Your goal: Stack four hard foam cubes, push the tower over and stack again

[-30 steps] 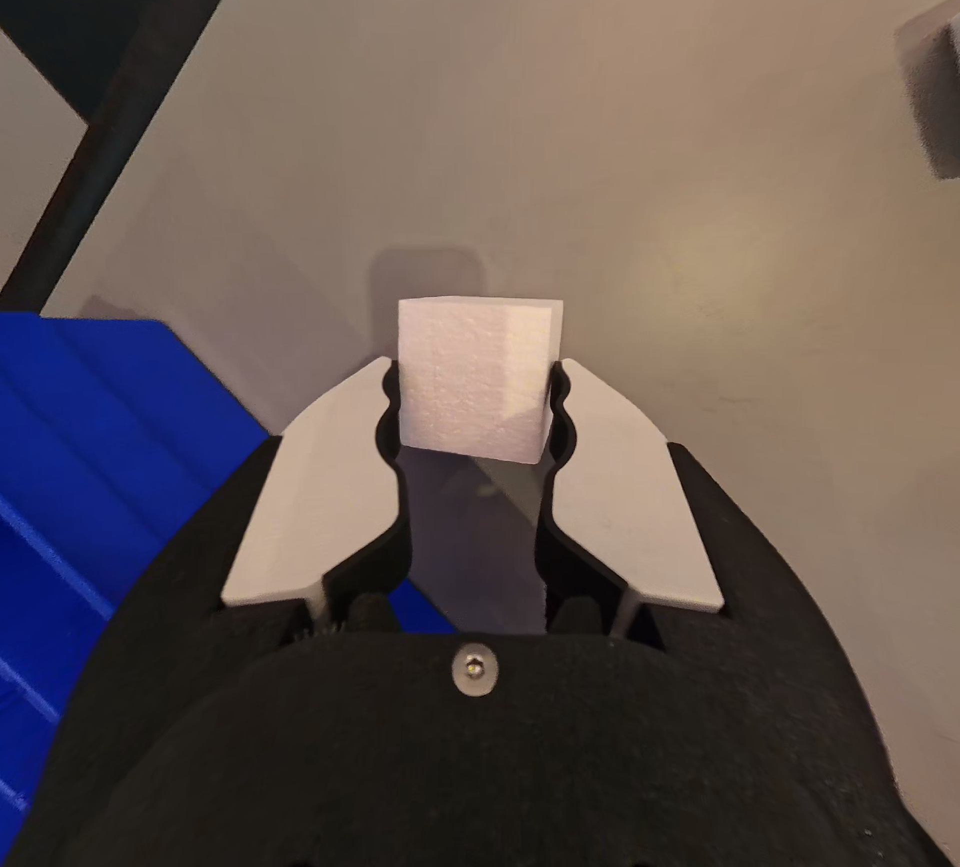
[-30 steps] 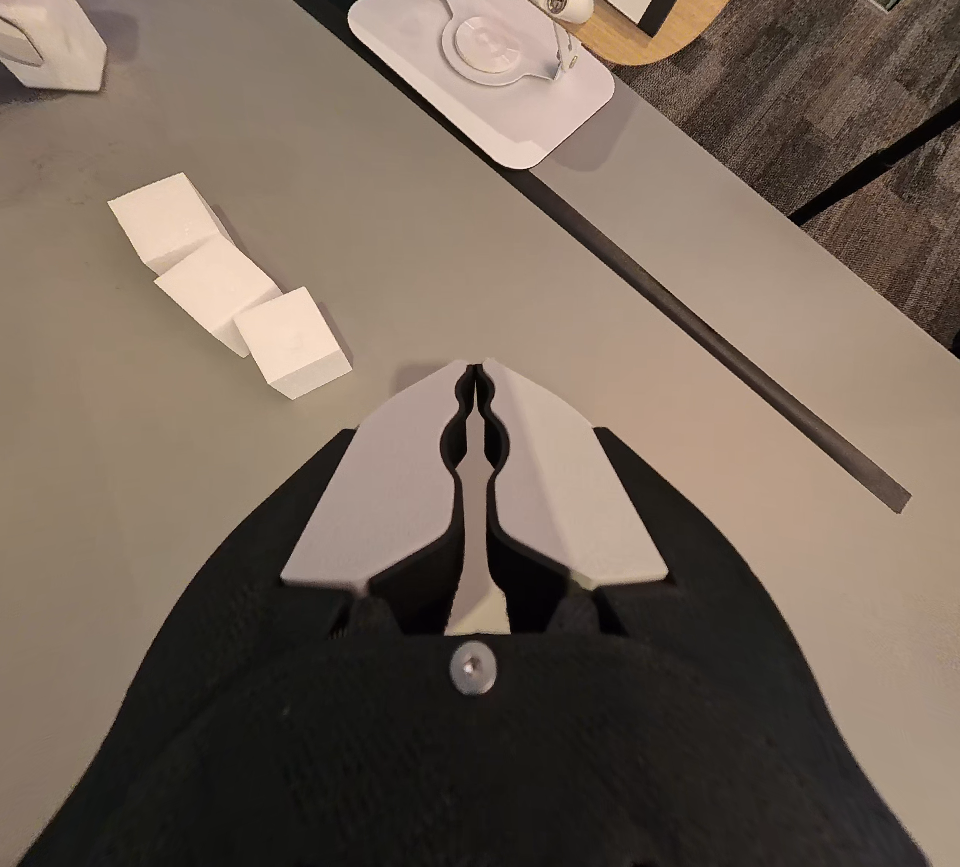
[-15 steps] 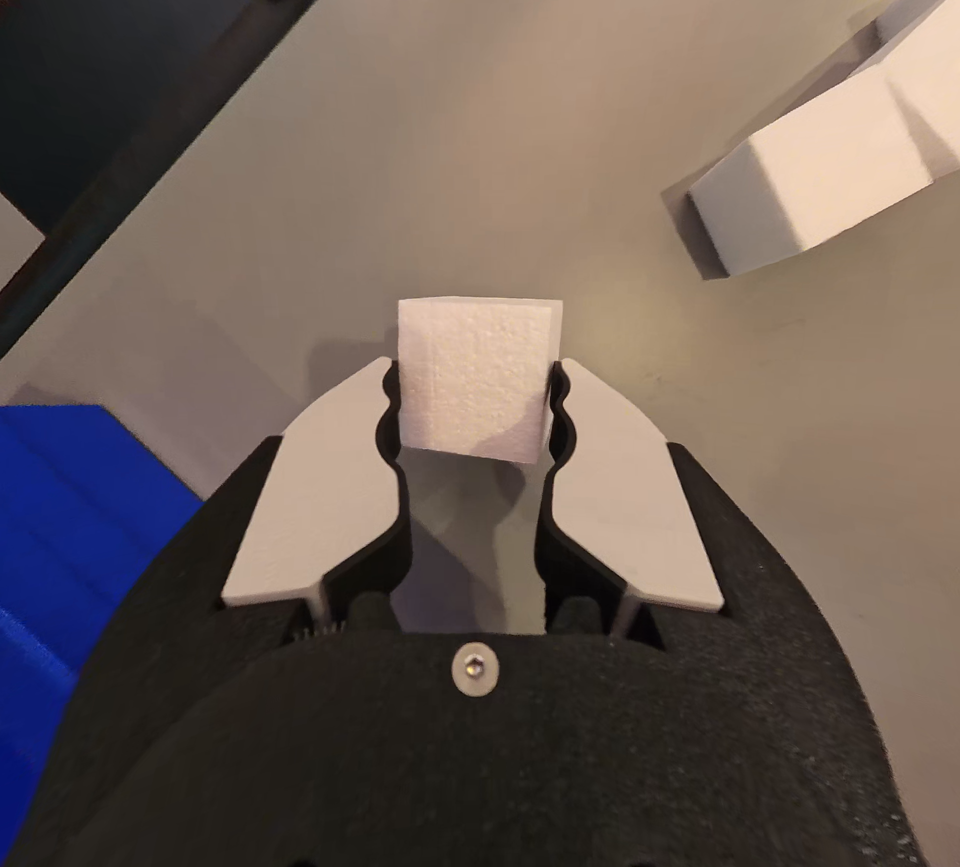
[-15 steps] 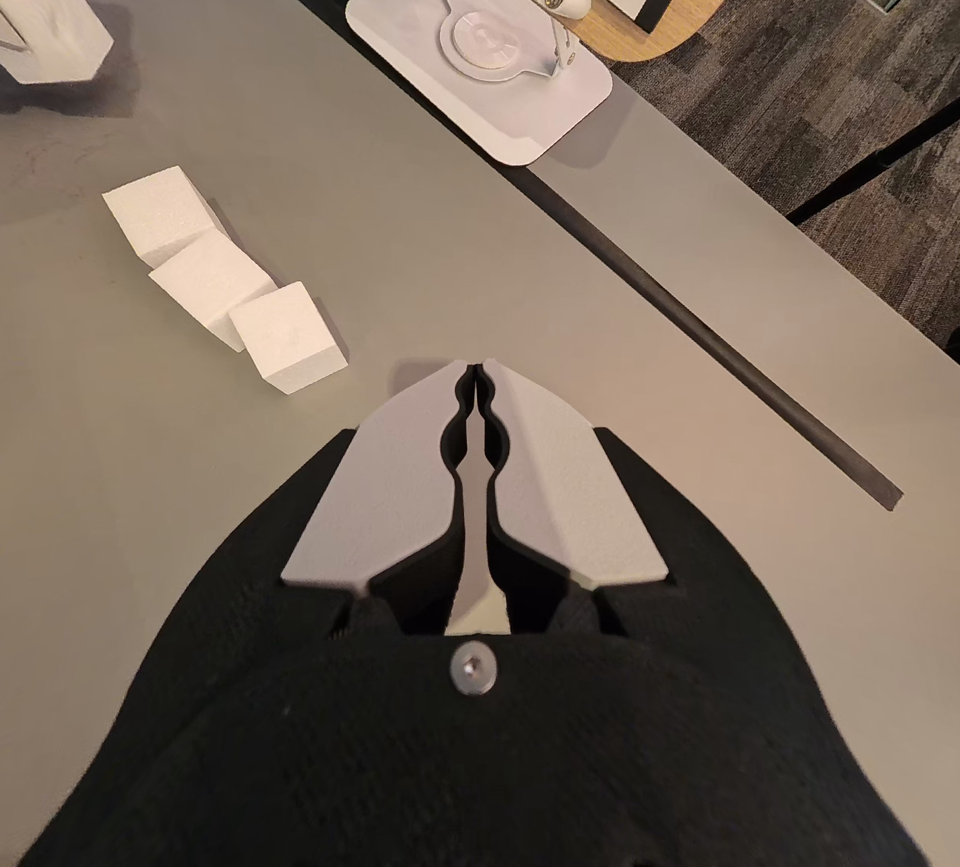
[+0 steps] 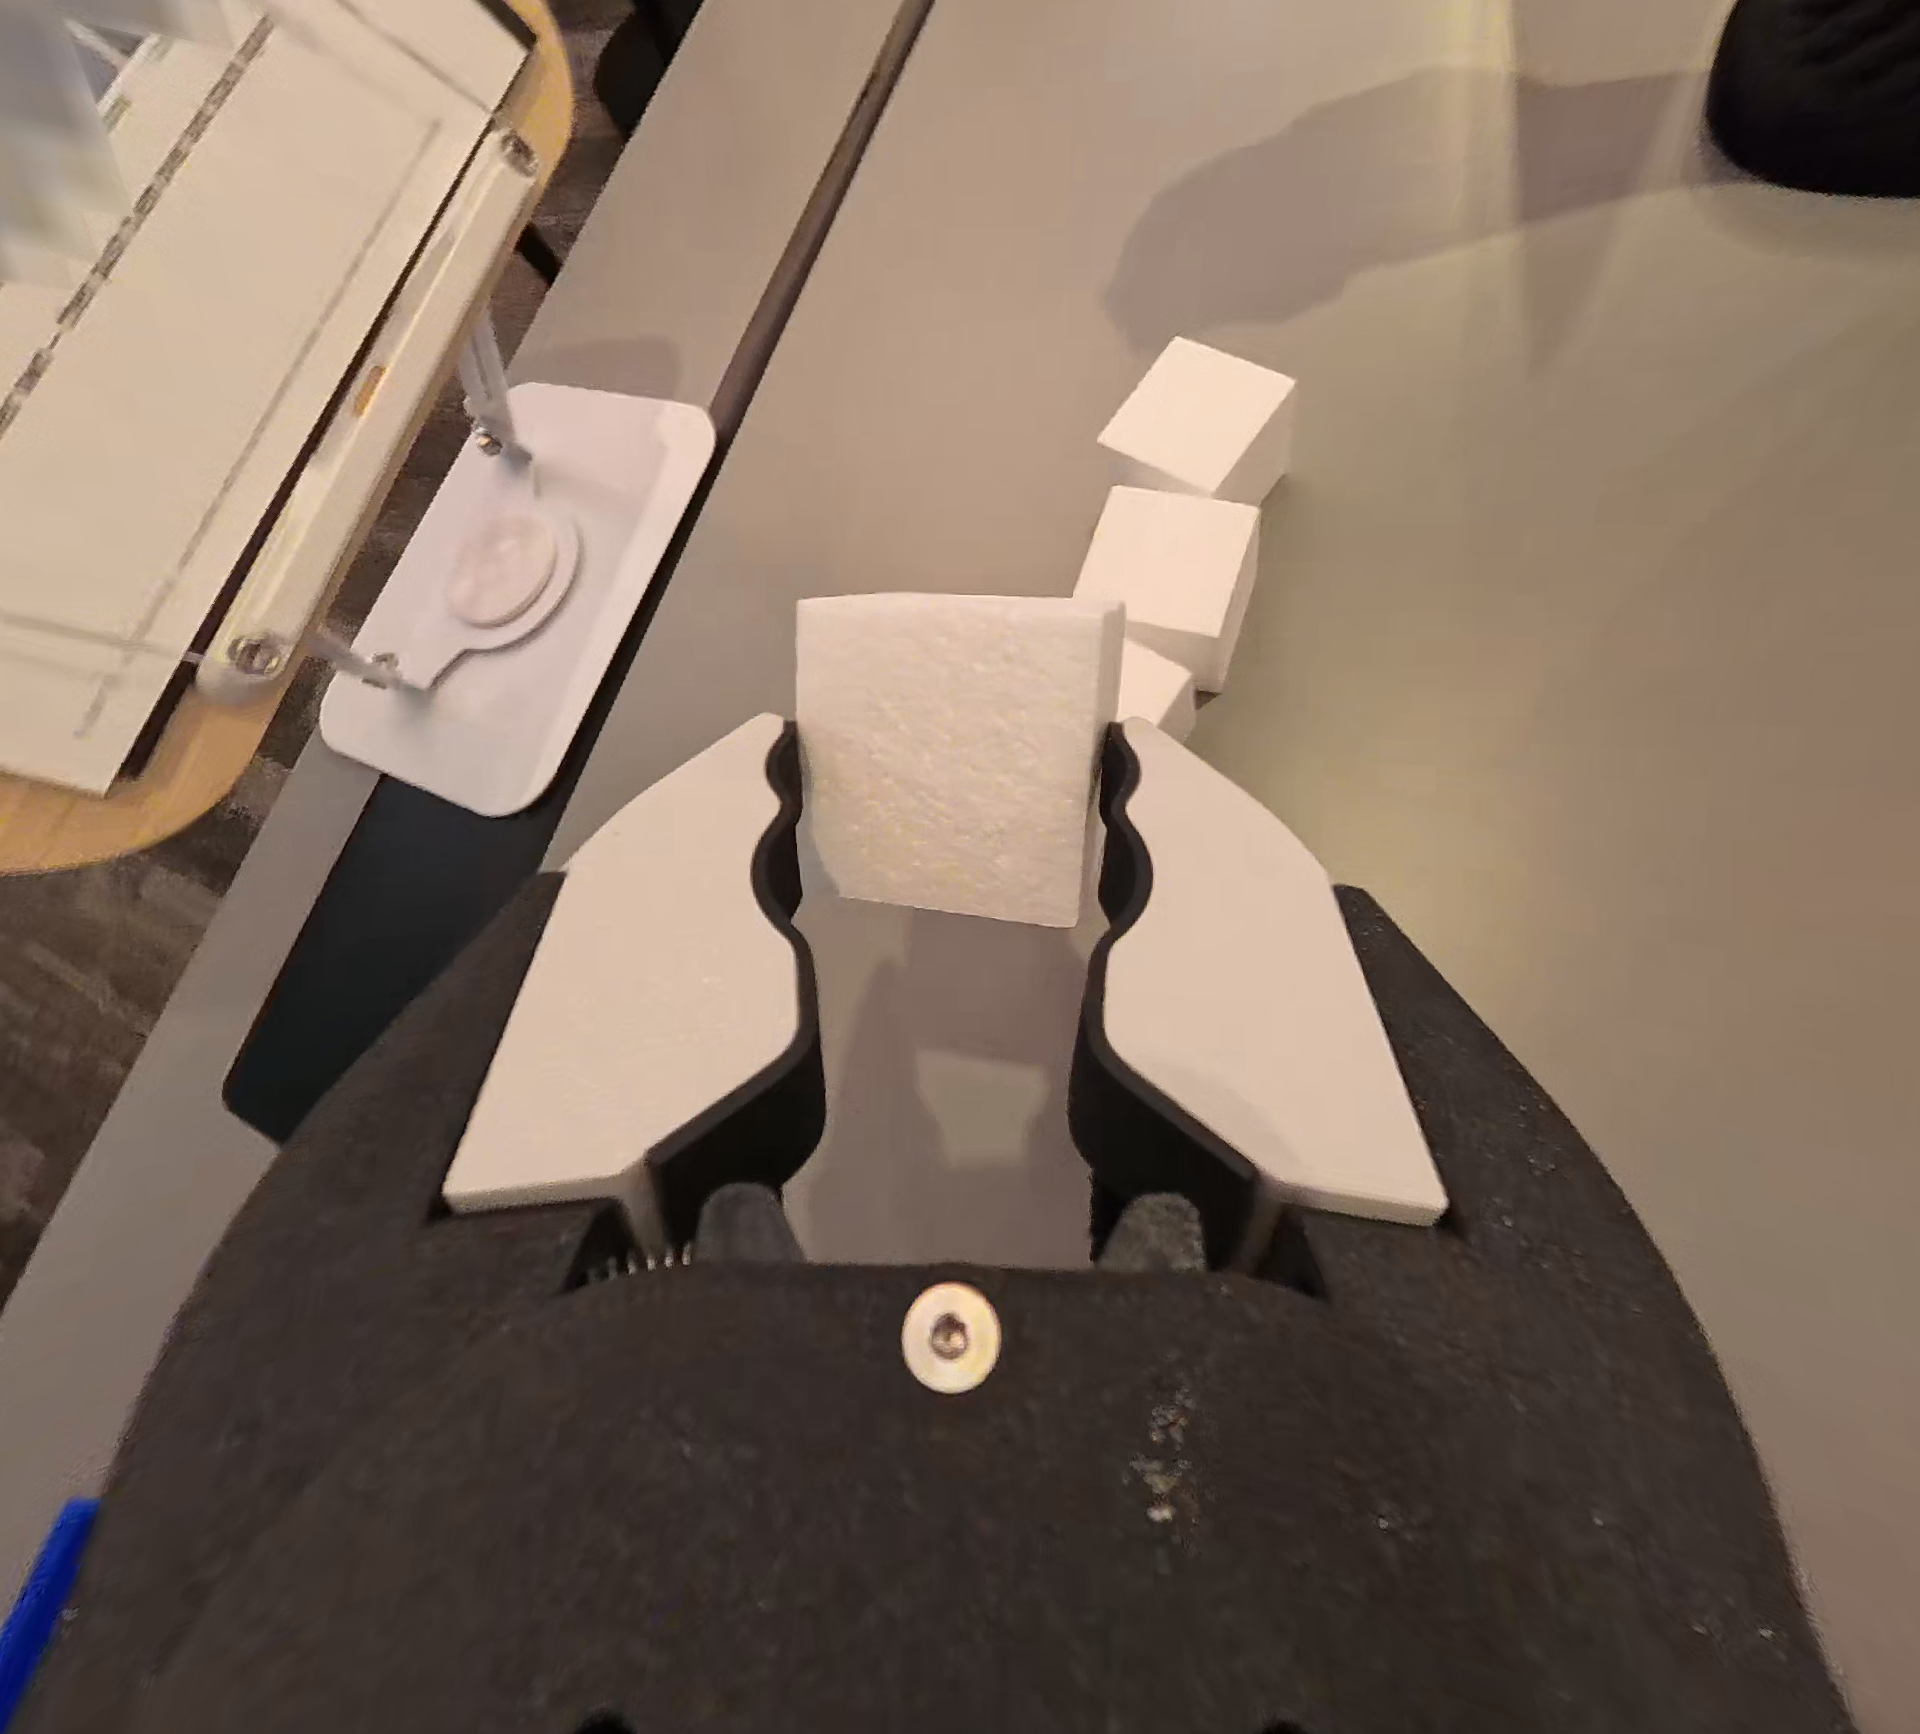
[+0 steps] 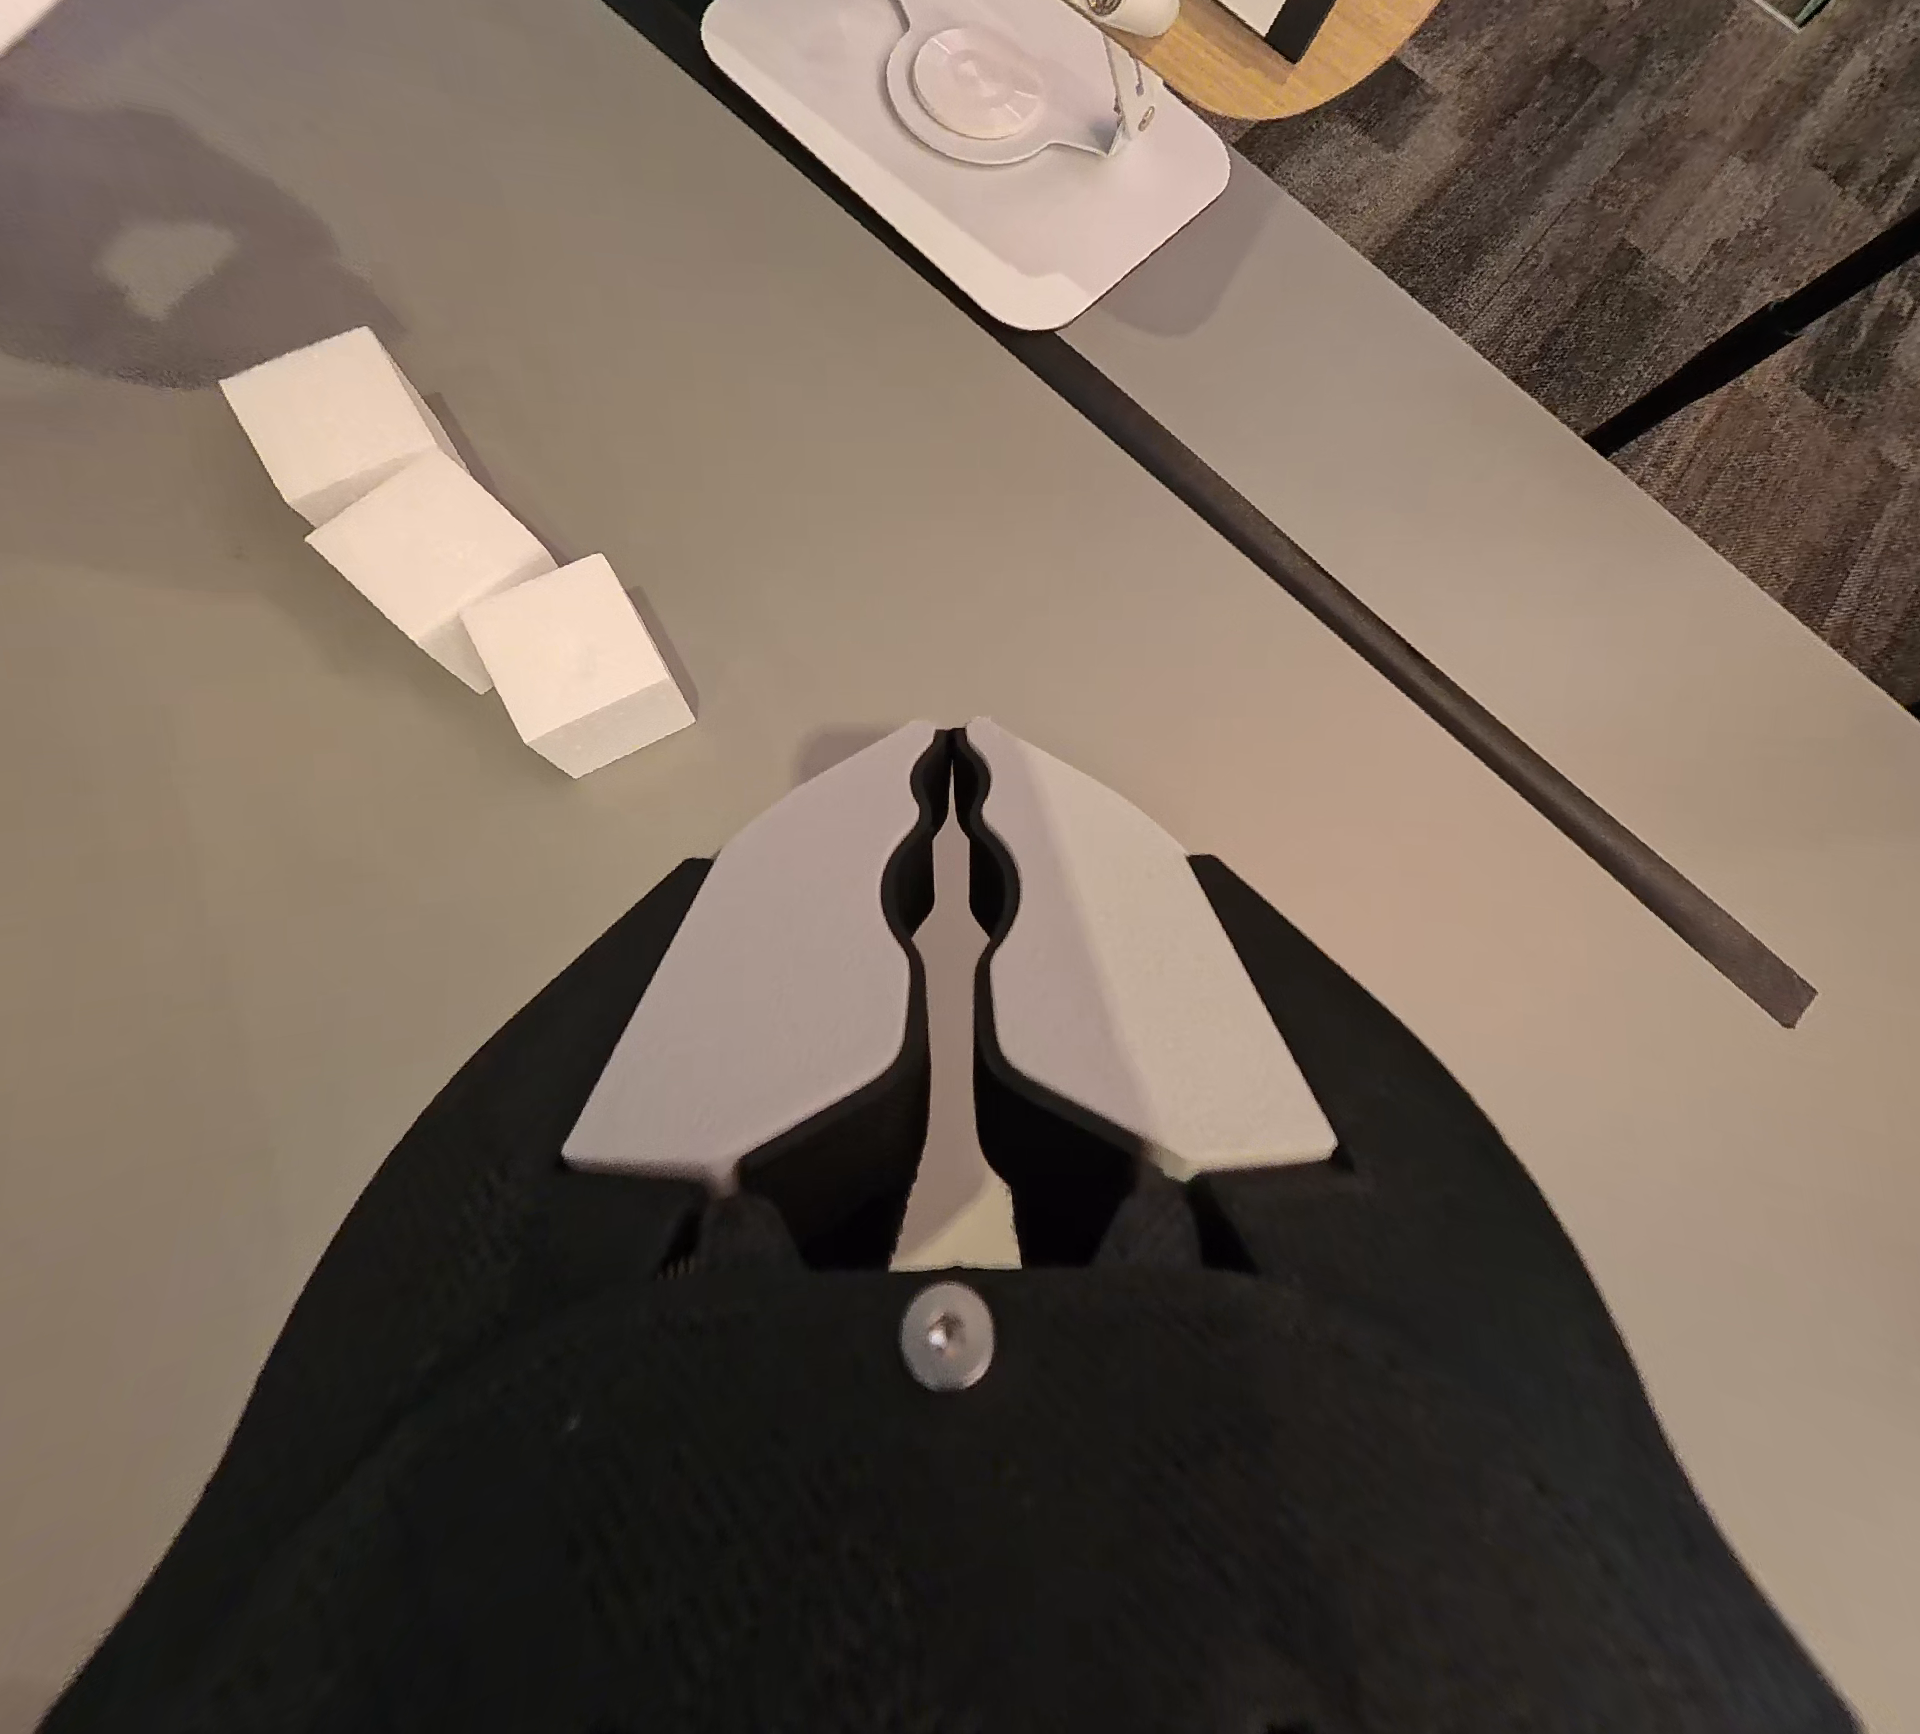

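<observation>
The left hand-held gripper was clenched on one white foam cube, gripping it by two opposite side faces and carrying it clear above the grey desk. The other three cubes lay on the desk in a loose, touching row: the far cube, the middle cube and the near cube, each twisted a little against its neighbour, so no tower stood yet. The right hand-held gripper hung near the row with its fingers pressed together on nothing. Judging from this, the step in hand was starting the stack, and the carried cube would do best set squarely on one of the resting cubes, probably an end cube with free sides. It would pay to turn the wrist so the held cube's faces matched the base cube, lower it flat rather than corner first, and release only once it sat flush. Since foam is light, opening gently and drawing straight back should avoid dragging it. A white stand at the desk edge stood well apart.
</observation>
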Demonstrator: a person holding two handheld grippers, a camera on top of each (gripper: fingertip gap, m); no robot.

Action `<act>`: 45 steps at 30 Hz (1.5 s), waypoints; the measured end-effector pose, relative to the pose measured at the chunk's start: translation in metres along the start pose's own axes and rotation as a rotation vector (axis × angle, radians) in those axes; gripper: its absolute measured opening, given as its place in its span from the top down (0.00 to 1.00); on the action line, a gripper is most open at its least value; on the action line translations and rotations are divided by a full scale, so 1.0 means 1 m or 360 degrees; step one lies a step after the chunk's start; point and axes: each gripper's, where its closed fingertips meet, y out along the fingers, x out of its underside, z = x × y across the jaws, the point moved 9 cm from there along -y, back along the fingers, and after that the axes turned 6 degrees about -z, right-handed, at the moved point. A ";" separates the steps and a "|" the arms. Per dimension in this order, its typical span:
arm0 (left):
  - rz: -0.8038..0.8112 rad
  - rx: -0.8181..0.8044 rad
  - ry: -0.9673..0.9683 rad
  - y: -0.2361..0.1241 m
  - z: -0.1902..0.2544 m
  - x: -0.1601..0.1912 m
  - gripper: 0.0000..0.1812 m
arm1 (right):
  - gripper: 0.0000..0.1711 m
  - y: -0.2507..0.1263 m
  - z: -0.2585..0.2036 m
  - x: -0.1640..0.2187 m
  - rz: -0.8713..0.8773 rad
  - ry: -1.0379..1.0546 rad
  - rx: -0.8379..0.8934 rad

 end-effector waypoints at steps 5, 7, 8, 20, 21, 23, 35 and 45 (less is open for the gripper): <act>-0.0217 0.0169 0.0237 0.022 0.004 -0.017 0.69 | 0.99 -0.001 0.000 -0.001 -0.0001 -0.0015 -0.0011; -0.0351 0.0220 0.0334 0.033 0.006 -0.020 0.69 | 0.99 -0.001 0.000 -0.002 -0.0002 -0.0024 -0.0007; -0.0397 0.0233 0.0369 0.038 0.007 -0.021 0.69 | 0.99 -0.002 0.000 -0.002 0.0001 -0.0025 -0.0007; -0.0655 0.0435 0.0579 0.082 0.020 -0.024 0.69 | 1.00 -0.001 0.000 0.000 -0.0019 -0.0038 -0.0038; -0.0644 0.0438 0.0583 0.084 0.018 -0.025 0.69 | 1.00 -0.001 0.000 0.000 -0.0017 -0.0039 -0.0037; -0.0629 0.0437 0.0614 0.087 0.016 -0.027 0.69 | 0.99 -0.002 0.001 0.000 -0.0015 -0.0036 -0.0041; -0.0670 0.0460 0.0699 0.095 0.012 -0.027 0.69 | 0.99 0.001 0.002 0.001 -0.0038 -0.0032 -0.0059; -0.0678 0.0461 0.0730 0.097 0.009 -0.025 0.69 | 0.99 0.010 0.000 0.001 -0.0093 -0.0044 -0.0077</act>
